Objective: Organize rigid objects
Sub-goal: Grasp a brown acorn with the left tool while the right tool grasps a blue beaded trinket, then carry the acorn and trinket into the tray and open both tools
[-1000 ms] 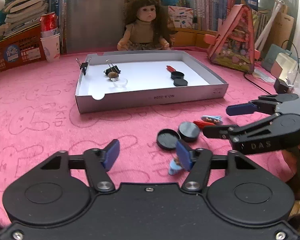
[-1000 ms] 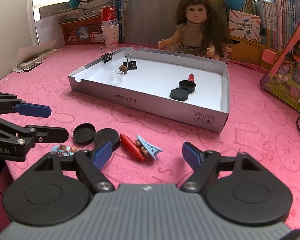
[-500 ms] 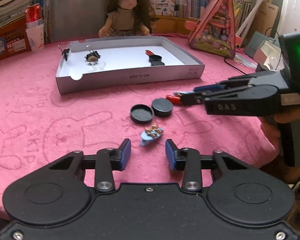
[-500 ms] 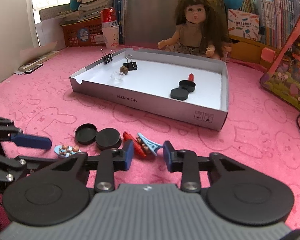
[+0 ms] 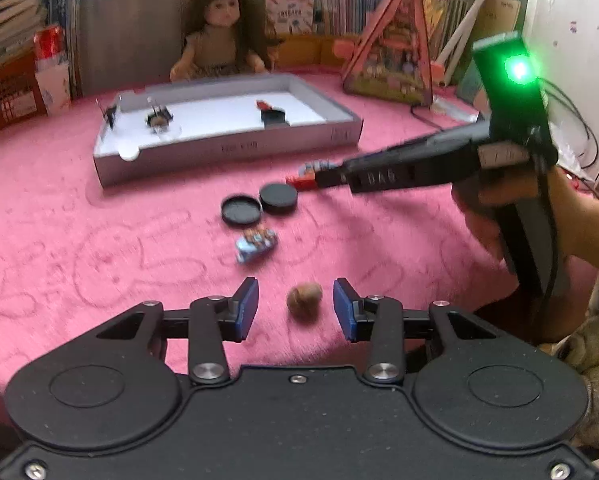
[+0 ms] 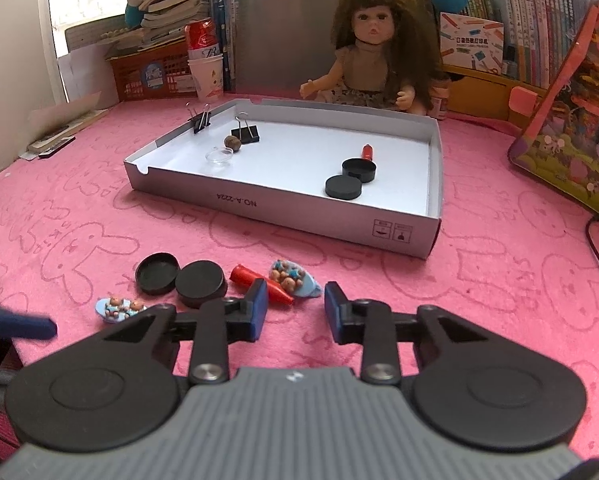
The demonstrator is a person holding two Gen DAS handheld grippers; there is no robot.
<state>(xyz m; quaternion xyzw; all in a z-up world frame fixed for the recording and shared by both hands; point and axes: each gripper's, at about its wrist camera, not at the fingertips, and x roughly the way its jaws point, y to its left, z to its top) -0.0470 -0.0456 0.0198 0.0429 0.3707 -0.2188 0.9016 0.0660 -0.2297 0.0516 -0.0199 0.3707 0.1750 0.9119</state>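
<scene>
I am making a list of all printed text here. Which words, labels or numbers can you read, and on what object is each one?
"NO.A-222A", printed upside down on the front wall of the white tray.
"DAS" on the side of the right gripper, as the left wrist view shows it.
Two small pictogram signs on the tray's front wall near its right corner: too small to read.
Red can, paper cup, book spines, box: lettering too small or blurred.

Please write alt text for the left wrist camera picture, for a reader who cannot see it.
The left gripper is open around a small brown nut on a pink cloth. Beyond lie two black lids, a white tray, and the right gripper.
</scene>
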